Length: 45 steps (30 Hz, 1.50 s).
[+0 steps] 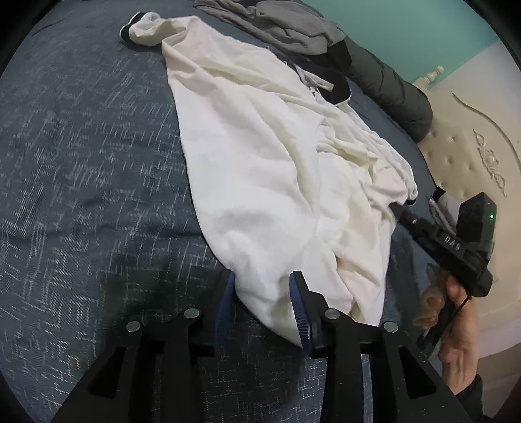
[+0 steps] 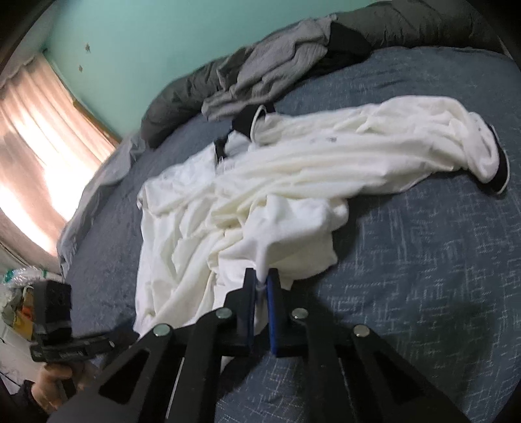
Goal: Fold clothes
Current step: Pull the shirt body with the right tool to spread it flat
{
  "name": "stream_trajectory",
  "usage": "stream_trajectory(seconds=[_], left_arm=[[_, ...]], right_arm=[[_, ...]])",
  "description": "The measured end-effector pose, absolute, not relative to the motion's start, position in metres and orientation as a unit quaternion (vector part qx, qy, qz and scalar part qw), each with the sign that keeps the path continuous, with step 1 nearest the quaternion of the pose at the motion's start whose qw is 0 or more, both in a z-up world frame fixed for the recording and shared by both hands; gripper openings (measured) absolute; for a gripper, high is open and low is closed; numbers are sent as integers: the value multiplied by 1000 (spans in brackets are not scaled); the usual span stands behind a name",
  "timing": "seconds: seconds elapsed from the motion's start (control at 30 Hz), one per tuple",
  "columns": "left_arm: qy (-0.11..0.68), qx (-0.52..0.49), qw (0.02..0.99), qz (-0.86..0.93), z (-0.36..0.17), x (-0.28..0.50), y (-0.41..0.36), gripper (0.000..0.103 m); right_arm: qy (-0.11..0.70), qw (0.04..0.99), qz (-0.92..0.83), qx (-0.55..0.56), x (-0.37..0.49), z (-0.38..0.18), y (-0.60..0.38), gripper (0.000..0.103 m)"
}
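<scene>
A white long-sleeved garment (image 1: 260, 146) with black cuffs lies rumpled along the dark blue bedspread (image 1: 81, 162). My left gripper (image 1: 263, 283) stands open at its near end, and the hem lies loosely between the two blue-padded fingers. In the right wrist view, my right gripper (image 2: 262, 276) is shut on a pinch of the white garment (image 2: 260, 195) at its near edge. In the left wrist view, the right gripper's tip (image 1: 402, 208) meets the bunched right side of the cloth, held by a hand (image 1: 456, 312). One black cuff (image 2: 503, 169) lies far right.
A heap of grey clothes (image 1: 286, 26) and a dark grey padded cover (image 1: 390, 88) lie at the far side of the bed. A cream tufted headboard (image 1: 462, 156) stands on the right. A curtained window (image 2: 39, 130) and clutter (image 2: 16, 293) are to the left.
</scene>
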<state>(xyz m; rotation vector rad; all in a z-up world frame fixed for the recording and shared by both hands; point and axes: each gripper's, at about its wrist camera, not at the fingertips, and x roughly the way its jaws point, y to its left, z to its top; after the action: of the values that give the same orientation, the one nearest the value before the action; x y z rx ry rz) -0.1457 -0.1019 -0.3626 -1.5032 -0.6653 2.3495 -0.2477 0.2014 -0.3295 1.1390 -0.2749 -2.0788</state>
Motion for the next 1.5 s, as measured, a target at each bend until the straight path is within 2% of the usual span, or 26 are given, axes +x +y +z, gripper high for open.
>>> stream_trajectory(seconds=[0.23,0.33,0.53,0.83,1.0,1.1,1.33,1.5], left_arm=[[-235,-526,153,803,-370,-143,-100,37],[-239,-527,150,802,-375,-143,-102,5],[-238,-516,159,807,-352,-136,-110,3],[-202,-465,159,847,-249,-121,-154,3],[-187,-462,151,853,-218,-110,-186,3],[-184,-472,146,850,-219,-107,-201,3],[-180,-517,125,827,-265,-129,-195,3],[-176,-548,110,810,-298,-145,-190,3]], right_arm=[[-128,377,-821,409,-243,-308,215,5],[-120,381,-824,401,-232,-299,214,5],[-128,384,-830,385,-209,-272,224,5],[-89,387,-823,405,-182,-222,244,5],[-63,393,-802,446,-166,-208,256,5],[-60,391,-785,476,-160,-216,261,5],[-38,364,-761,535,-170,-278,236,5],[-41,336,-774,534,-188,-292,233,9]])
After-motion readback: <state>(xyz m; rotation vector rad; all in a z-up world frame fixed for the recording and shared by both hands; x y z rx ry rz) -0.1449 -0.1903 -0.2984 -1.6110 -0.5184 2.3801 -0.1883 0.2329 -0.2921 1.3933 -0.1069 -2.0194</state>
